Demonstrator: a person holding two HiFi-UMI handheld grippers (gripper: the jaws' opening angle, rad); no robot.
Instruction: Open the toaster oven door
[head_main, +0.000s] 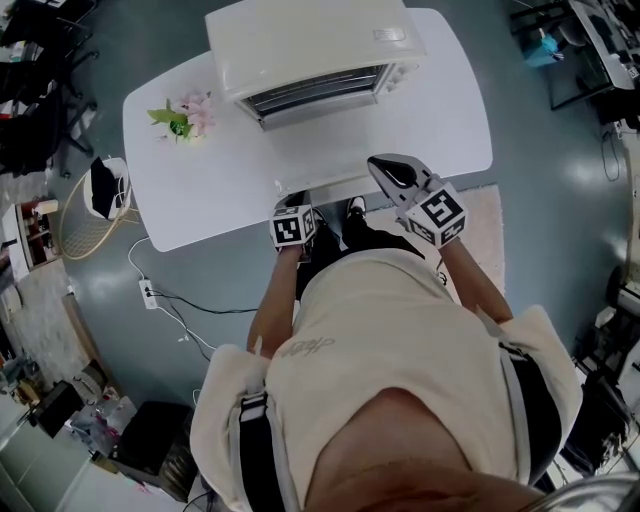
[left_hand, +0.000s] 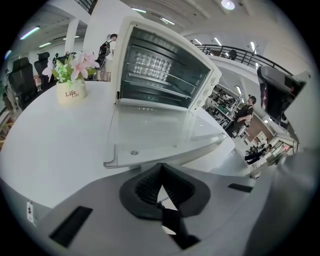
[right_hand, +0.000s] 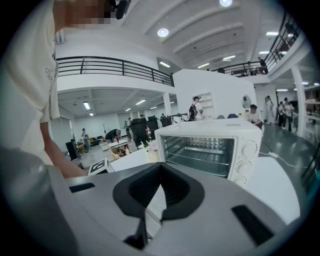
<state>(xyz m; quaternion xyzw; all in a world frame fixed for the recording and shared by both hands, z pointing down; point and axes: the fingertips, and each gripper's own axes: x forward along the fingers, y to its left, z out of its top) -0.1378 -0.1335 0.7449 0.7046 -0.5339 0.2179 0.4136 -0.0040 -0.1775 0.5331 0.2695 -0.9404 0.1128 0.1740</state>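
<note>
Surface: white, round-cornered table on a grey-blue floor, directly ahead of you.
Your left gripper: jaws closed tip to tip with nothing between them. It is at the table's near edge, just short of the door's front lip.
Your right gripper: jaws likewise together and empty. It is over the near edge, to the right of the left one, and faces the oven.
Oven door: fully down, lying flat toward you over the tabletop, with its glass pane facing up.
Toaster oven: white, at the table's far side. Its cavity is exposed, with a wire rack inside and knobs on its right.
Flower pot: pink flowers, on the table left of the oven and apart from it.
Background: open hall with a balcony railing; people stand well beyond the table.
</note>
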